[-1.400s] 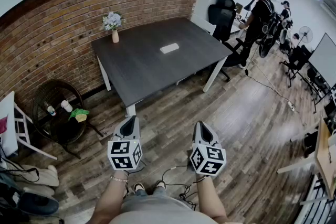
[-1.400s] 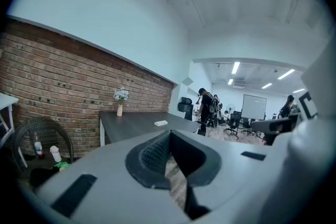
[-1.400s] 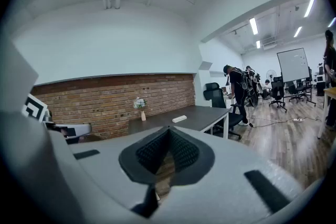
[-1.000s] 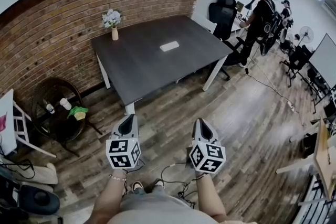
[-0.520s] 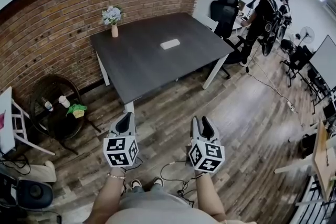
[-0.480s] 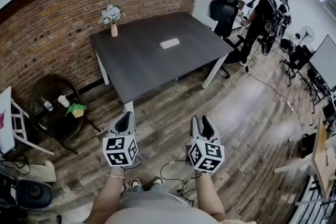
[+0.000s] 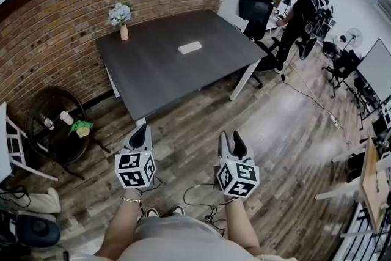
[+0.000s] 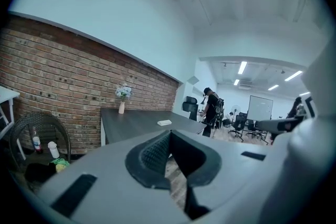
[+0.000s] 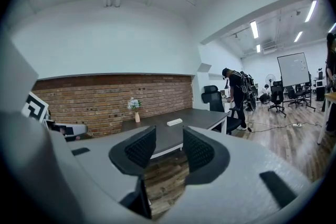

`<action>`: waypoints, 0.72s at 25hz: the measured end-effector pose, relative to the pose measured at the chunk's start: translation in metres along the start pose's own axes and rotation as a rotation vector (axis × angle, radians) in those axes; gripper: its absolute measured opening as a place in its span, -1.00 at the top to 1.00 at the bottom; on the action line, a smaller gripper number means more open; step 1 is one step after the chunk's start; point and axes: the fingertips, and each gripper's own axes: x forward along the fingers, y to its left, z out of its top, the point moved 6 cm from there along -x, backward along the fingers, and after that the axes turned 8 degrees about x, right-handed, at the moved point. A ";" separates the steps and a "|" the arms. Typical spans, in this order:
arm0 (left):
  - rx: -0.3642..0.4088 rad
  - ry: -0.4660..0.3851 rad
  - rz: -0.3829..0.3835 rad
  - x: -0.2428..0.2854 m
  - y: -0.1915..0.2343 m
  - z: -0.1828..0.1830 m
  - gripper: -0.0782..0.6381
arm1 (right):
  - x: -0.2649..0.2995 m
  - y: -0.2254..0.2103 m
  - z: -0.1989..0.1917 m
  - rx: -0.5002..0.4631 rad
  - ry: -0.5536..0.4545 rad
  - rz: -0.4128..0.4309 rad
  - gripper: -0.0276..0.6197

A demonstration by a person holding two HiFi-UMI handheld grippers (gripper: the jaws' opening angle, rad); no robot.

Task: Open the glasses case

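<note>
Right gripper [image 7: 230, 140] jaws opening from closed a second ago, nothing between them, my left gripper [image 7: 142, 134] pinched together; flat white glasses case [image 7: 190, 47] on dark rectangular table [image 7: 159, 73] at 12 o'clock, well apart, so I'm just prepping.

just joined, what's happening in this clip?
A person stands on the wood floor, short of the dark table, with a gripper in each hand. Neither holds anything: the left gripper has its jaws together, and the right gripper has its jaws opening with nothing between them. The glasses case lies untouched on the table, out of reach for now.
</note>
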 end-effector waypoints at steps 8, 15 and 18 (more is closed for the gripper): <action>-0.004 0.006 0.021 0.028 -0.033 0.000 0.77 | 0.013 -0.050 -0.001 0.024 0.015 0.013 0.43; 0.026 0.037 0.008 0.061 -0.051 -0.001 0.77 | 0.033 -0.081 -0.007 0.081 0.051 0.010 0.46; 0.029 0.040 -0.013 0.083 -0.056 0.000 0.77 | 0.049 -0.092 -0.006 0.093 0.053 0.000 0.49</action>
